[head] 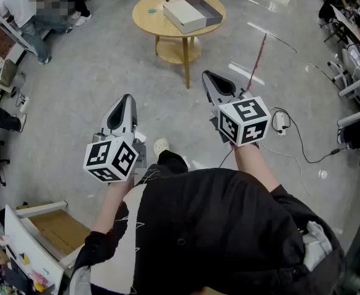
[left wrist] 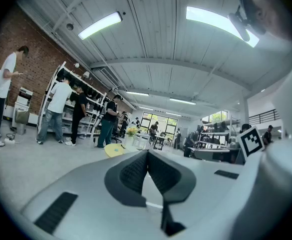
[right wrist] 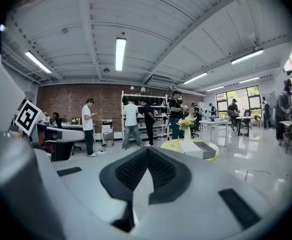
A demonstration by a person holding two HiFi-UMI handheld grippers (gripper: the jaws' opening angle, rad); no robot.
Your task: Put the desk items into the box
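Note:
A round wooden table (head: 167,26) stands a few steps ahead, far beyond both grippers. On it lie an open grey box (head: 205,10) with its white lid (head: 182,15) beside it and a small teal item (head: 151,11). My left gripper (head: 128,100) and right gripper (head: 209,77) are held level in mid-air over the floor, each shut with nothing between the jaws. In the right gripper view the right gripper (right wrist: 147,151) points toward the table (right wrist: 171,145) and box (right wrist: 199,149). The left gripper (left wrist: 147,153) shows only the table's edge (left wrist: 115,150).
Bare grey floor lies between me and the table. A power strip (head: 279,121) with a black cable (head: 309,155) lies on the floor at the right. A red-white rod (head: 257,60) leans beyond the right gripper. Several people stand by shelves (right wrist: 136,121). A white cabinet (head: 29,241) stands at lower left.

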